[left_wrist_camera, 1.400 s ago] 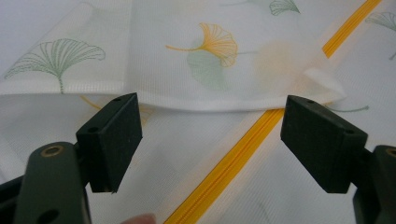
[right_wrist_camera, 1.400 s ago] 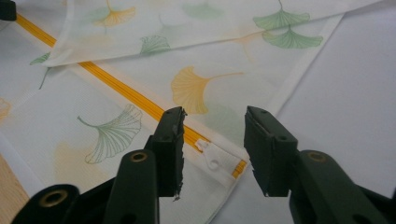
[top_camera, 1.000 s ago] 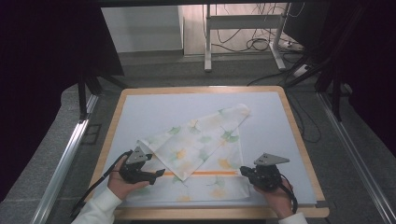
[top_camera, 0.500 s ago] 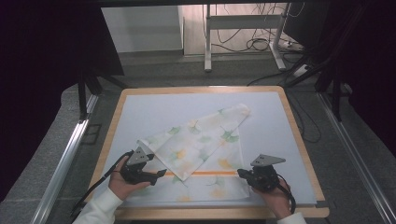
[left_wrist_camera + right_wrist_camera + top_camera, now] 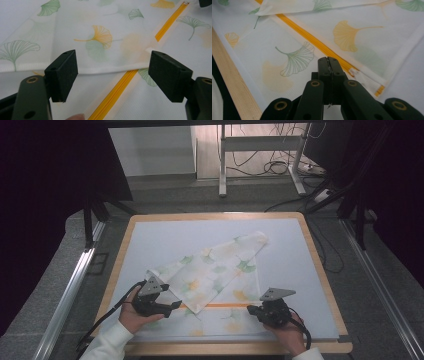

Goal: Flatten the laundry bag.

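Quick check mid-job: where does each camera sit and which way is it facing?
High view: above the near table edge, looking forward and down; both hands, left hand-held gripper, right hand-held gripper.
Left gripper view: rides that gripper, looking between open jaws at the cloth.
Right gripper view: looks over shut jaws at cloth.
Shared: the cloth's orange stripe.

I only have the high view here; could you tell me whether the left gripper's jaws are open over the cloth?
Observer: Yes. In the left gripper view the left gripper stands wide open, its jaws either side of a folded edge of the cloth.
Operator: Thank you. And the right one, please?
Observer: The right gripper is shut, with its tips near the end of the yellow stripe. I cannot tell whether any cloth is pinched.
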A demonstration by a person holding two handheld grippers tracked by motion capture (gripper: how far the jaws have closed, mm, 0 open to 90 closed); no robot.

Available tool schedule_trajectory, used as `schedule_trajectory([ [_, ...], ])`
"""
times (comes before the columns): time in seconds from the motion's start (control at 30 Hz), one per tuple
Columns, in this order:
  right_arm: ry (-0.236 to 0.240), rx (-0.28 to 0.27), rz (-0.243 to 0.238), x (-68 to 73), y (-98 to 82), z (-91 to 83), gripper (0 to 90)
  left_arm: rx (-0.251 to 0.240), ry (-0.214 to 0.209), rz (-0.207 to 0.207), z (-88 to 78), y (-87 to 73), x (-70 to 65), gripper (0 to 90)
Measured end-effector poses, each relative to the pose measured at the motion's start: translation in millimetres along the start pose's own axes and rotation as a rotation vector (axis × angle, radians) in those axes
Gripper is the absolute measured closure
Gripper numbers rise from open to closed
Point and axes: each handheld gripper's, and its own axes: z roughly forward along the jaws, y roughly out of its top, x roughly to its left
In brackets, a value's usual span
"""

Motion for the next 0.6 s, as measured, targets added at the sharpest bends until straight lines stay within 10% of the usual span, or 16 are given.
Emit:
schedule_trajectory([
  [0.6, 0.051, 0.056, -0.023, 15.2, 2.1, 18.6, 89.2, 0.033, -0.062, 0.072, 22.4, 15.6, -22.4, 23.6],
])
